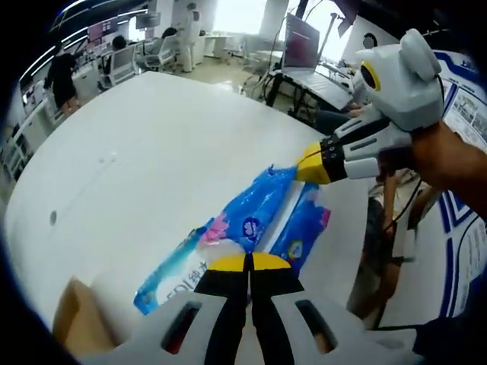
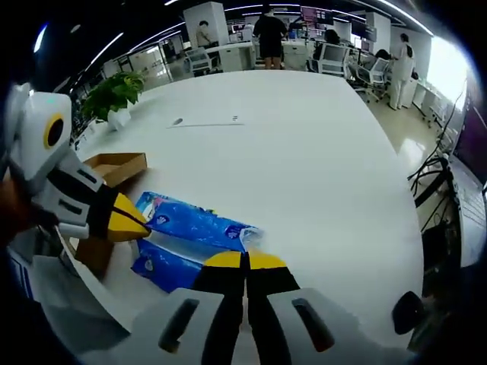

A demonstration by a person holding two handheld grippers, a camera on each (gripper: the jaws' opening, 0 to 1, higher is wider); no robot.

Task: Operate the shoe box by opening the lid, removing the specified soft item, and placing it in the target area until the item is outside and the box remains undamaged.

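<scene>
The blue tissue pack [image 1: 251, 228] is glossy, crinkled plastic film; the table [image 2: 304, 152] is smooth matt white; the box [image 2: 114, 169] looks like plain brown cardboard.

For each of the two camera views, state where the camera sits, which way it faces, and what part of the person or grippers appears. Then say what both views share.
Left gripper view: rides on the left gripper, looking along its closed jaws at the blue tissue pack; the right gripper and a forearm enter from the right.
Right gripper view: rides on the right gripper, facing the pack and cardboard box; the left gripper enters from the left.
Shared: pack, white table, both grippers.
</scene>
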